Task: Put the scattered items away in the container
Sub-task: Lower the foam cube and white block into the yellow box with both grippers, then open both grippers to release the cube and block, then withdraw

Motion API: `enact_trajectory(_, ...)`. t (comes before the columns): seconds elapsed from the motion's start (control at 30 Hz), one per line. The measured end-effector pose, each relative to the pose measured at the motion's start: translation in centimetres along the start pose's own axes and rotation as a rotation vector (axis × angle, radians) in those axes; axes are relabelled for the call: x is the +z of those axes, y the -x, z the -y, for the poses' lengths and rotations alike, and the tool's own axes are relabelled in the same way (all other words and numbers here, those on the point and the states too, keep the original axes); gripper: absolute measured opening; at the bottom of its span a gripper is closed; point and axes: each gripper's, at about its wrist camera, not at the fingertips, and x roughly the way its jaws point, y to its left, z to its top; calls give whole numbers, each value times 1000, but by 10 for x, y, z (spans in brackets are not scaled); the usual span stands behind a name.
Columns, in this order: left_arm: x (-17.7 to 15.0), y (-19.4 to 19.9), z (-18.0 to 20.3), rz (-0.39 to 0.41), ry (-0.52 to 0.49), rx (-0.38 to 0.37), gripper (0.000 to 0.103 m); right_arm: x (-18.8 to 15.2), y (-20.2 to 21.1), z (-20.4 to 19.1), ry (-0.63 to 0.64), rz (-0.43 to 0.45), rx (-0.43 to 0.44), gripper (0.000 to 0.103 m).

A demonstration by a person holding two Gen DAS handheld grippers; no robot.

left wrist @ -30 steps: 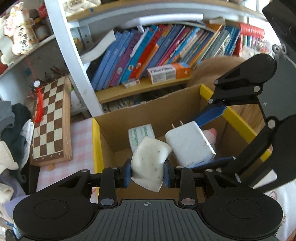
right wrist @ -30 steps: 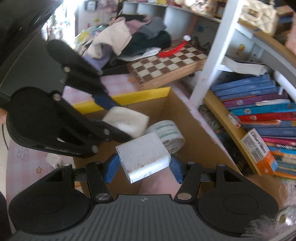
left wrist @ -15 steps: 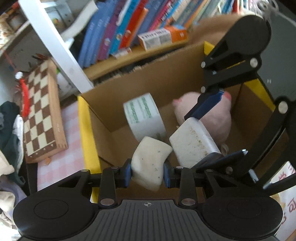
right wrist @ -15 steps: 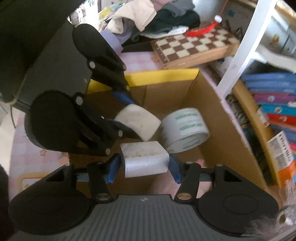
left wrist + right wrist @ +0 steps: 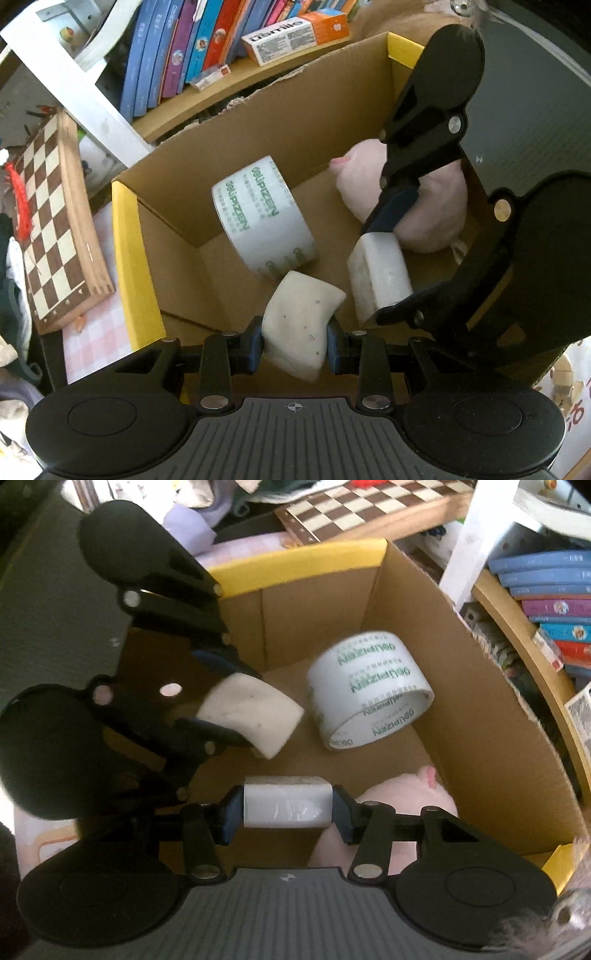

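- left wrist view: the left gripper (image 5: 294,338) is clamped on a curved white block (image 5: 301,321); its blue pads press the block's two sides and the block's far end sticks out past the fingertips toward 12 o'clock, over the inside of the cardboard box (image 5: 295,110).
- same view: the right gripper (image 5: 384,273) comes in from 3 o'clock with a white charger (image 5: 380,275) between its two fingers, just beside the curved white block at its 2 o'clock and apart from it.
- right wrist view: the right gripper (image 5: 287,808) has the white charger (image 5: 286,806) lying crosswise between its blue pads, both pads against its ends; the jaws are closing on it.
- right wrist view: the left gripper (image 5: 236,705) reaches in from 9 o'clock, and the curved white block (image 5: 251,712) it holds hangs at 11 o'clock of the charger, inside the box walls.
- a roll of white tape (image 5: 264,218) with green lettering sits tilted on the box floor at 12 o'clock of the left gripper's fingers, close to the block's far end.
- a pink plush toy (image 5: 432,206) lies in the box corner at 2 o'clock in the left wrist view, partly hidden behind the right gripper's upper finger.
- a chessboard (image 5: 55,221) lies outside the box at 9 o'clock, and a row of books (image 5: 184,48) stands on a shelf at 11 o'clock.
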Motion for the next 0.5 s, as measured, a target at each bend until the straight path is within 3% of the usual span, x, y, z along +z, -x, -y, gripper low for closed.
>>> enact_trajectory(0.37,0,-8,-1,11,10,0,36,-10,8,4,-25,17,-4,47)
enact_trajectory(0.5,-1,-3,-3,37,15,-1,38,-11,11,3,-46,40,-18,56)
